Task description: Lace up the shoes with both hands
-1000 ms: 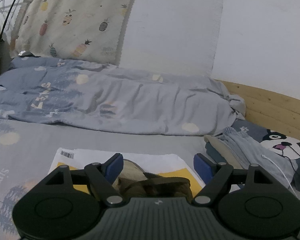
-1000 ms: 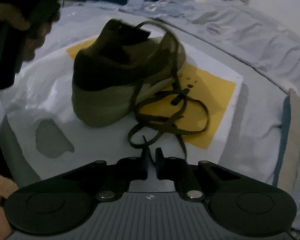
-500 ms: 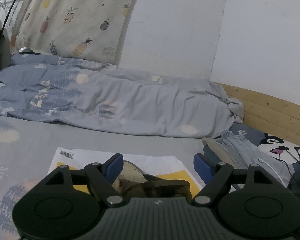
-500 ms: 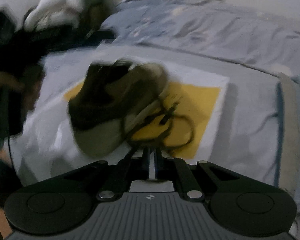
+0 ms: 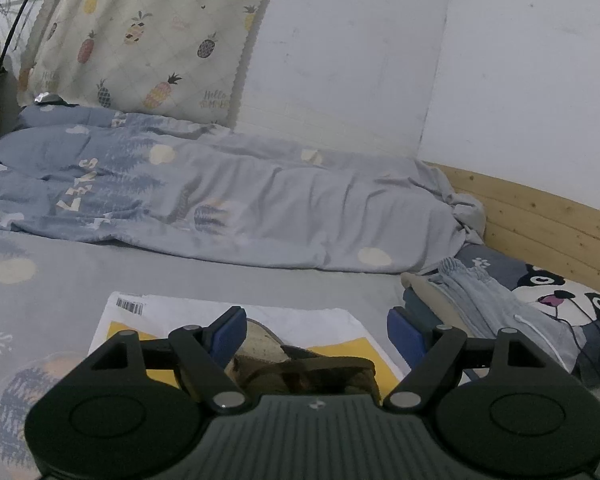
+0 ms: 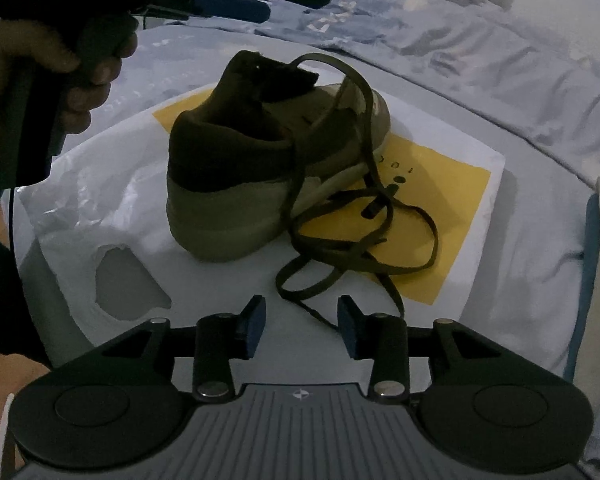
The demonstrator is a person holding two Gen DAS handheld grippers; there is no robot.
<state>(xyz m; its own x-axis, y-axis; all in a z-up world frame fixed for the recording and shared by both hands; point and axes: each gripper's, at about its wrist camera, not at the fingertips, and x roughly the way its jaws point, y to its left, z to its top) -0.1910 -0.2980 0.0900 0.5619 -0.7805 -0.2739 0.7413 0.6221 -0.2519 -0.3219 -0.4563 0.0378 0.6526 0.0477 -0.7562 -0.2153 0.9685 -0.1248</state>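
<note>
1. One shoe (image 6: 276,160), olive with a dark heel collar, stands upright on one white-and-yellow bag (image 6: 452,208) spread flat on the bed (image 5: 80,276); its heel faces the right wrist camera.
2. One lace (image 6: 364,240), dark and flat, runs from the shoe's top down its side and lies in loose loops on the bag beside the sole. One tail trails toward the right gripper.
3. The right gripper (image 6: 302,322) has just been opening. Its two blue pads (image 6: 254,324) stand apart; the lace tail lies on the bag between them, touched by neither.
4. The left gripper (image 5: 316,328) hangs above the shoe with its jaws wide; the shoe's toe shows between and below its pads, and nothing is gripped.
5. In the right wrist view one hand (image 6: 32,80) grasps the left gripper's handle at upper left.
6. Behind the bag lies one rumpled grey-blue quilt (image 5: 240,208). One pineapple-print cloth (image 5: 152,36) hangs on the wall.
7. One panda-face pillow (image 5: 556,304) lies by the wooden bed board (image 5: 548,216), with folded clothes (image 5: 472,304) just beside it.
</note>
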